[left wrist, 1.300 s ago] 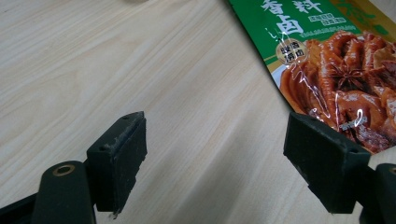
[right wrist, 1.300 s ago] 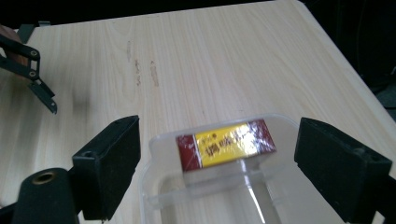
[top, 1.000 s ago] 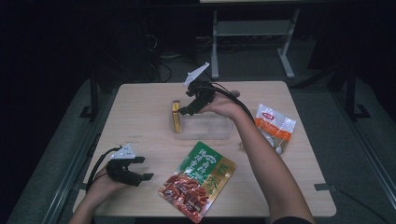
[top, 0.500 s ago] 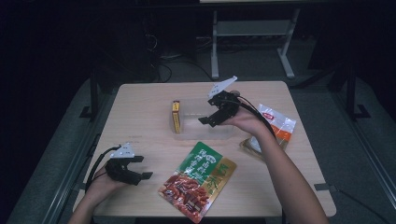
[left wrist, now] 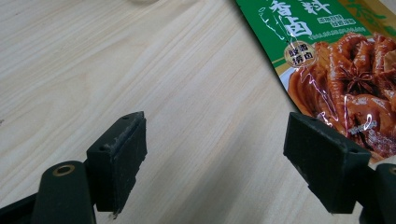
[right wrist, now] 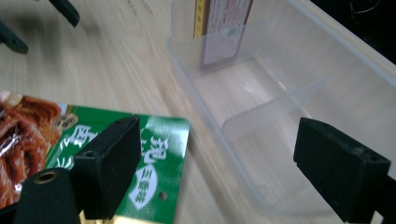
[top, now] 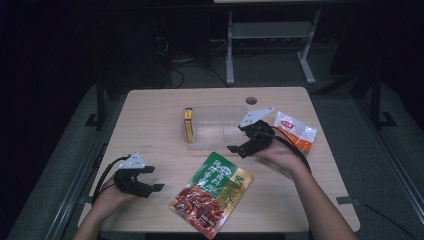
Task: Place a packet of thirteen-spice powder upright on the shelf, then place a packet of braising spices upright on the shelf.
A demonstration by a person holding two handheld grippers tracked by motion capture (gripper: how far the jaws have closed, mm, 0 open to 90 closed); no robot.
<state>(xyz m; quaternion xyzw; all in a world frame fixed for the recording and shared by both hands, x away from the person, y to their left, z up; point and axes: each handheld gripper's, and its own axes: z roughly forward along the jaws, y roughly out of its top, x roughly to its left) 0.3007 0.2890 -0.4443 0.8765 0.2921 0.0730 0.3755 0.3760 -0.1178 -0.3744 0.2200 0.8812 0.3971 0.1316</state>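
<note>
A clear plastic container point(top: 215, 131) stands mid-table, and a yellow box point(top: 188, 125) stands on edge inside its left end. A green and red food pouch point(top: 212, 192) lies flat in front of it. My right gripper point(top: 237, 150) hovers open at the container's front right corner, over the pouch's top edge. In the right gripper view its jaws point(right wrist: 224, 172) straddle the container point(right wrist: 280, 93) wall, with the pouch point(right wrist: 93, 135) at the left and the box point(right wrist: 224, 28) beyond. My left gripper point(top: 154, 179) rests open at the front left, left of the pouch point(left wrist: 336, 60); nothing lies between its jaws point(left wrist: 224, 168).
A white and orange snack packet point(top: 296, 131) lies at the right of the table, just behind my right hand. A round cable hole point(top: 251, 100) sits near the table's far edge. Bare wood spans the left half of the table.
My right gripper has drawn back from the yellow box at the container's left end, swung right, then come down to the container's front right corner. The left gripper has stayed put.
</note>
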